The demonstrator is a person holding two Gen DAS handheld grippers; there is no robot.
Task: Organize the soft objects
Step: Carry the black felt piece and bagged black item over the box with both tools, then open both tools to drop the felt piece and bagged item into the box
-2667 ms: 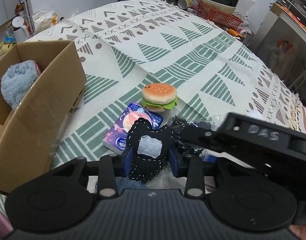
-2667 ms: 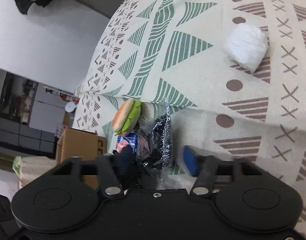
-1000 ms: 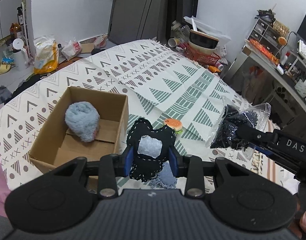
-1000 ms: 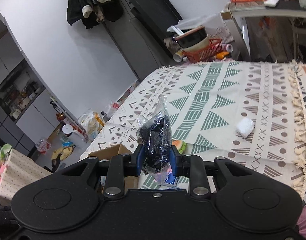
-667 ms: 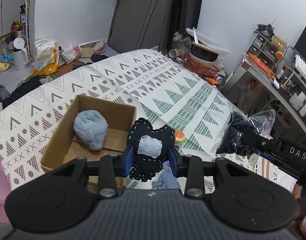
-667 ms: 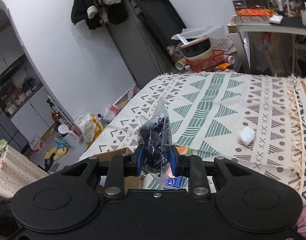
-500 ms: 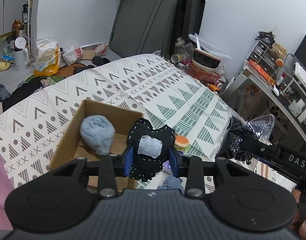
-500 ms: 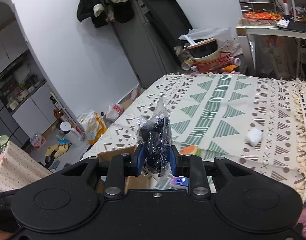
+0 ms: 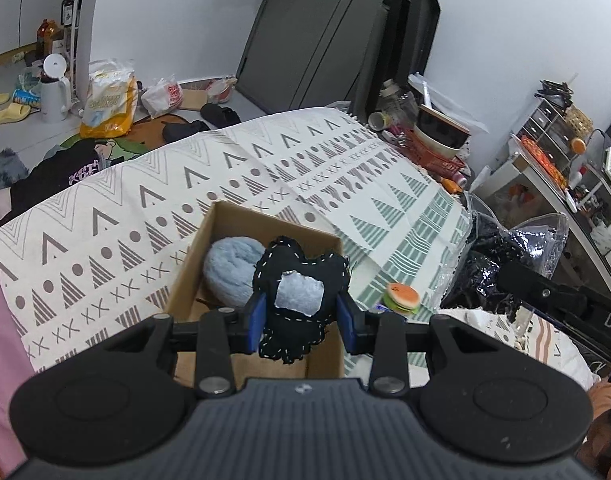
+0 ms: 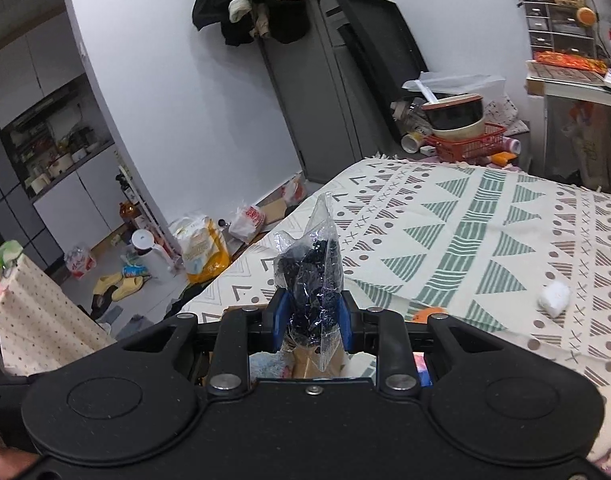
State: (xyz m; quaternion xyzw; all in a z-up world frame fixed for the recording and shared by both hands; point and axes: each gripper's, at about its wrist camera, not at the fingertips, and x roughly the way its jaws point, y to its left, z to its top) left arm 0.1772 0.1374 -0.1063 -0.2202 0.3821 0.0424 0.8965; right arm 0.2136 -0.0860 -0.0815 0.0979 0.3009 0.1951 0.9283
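My left gripper [image 9: 301, 320] is shut on a black stitched plush [image 9: 301, 280] with a pale patch, held high above the open cardboard box [image 9: 193, 264]. A blue fluffy ball [image 9: 231, 270] lies inside the box. My right gripper [image 10: 310, 326] is shut on a clear bag of black shreds [image 10: 311, 276]; that bag [image 9: 501, 264] also shows at the right of the left wrist view. A burger plush [image 9: 403, 298] sits on the patterned cloth [image 9: 105, 248] right of the box. A white soft lump [image 10: 554, 297] lies far right on the cloth.
A red basket with stacked bowls [image 10: 459, 128] stands at the bed's far end. Bags, slippers and a jug [image 9: 55, 92] litter the floor on the left. A shelf unit [image 9: 561, 160] stands to the right. A corner of a purple packet [image 10: 421, 370] shows under the right gripper.
Both grippers have risen from the cloth with their loads and drifted left, bringing the box beneath the black plush. The burger and packet stayed on the cloth.
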